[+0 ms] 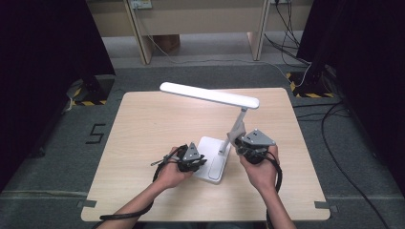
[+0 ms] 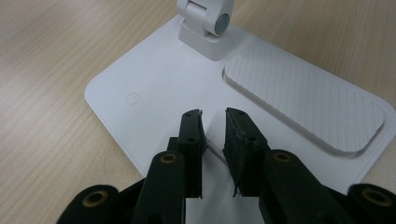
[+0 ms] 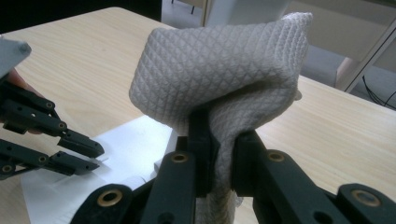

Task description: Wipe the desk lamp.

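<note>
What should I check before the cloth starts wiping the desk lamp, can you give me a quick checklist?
1. Cloth pinched in right gripper: ok.
2. Left gripper over lamp base, steadying it: cannot tell; nothing between its fingers.
3. Desk lamp upright on table: ok.
4. Cloth touching the lamp arm: cannot tell.
5. Cable off the base: ok.

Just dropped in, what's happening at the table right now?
A person at the wooden table is working on a white desk lamp with a hand-held gripper in each hand. The right hand-held gripper is clamped on a bunched grey cloth, held up beside the lamp's arm. The left hand-held gripper sits low over the lamp's base, jaws slightly apart with nothing between them, near the power symbol.
</note>
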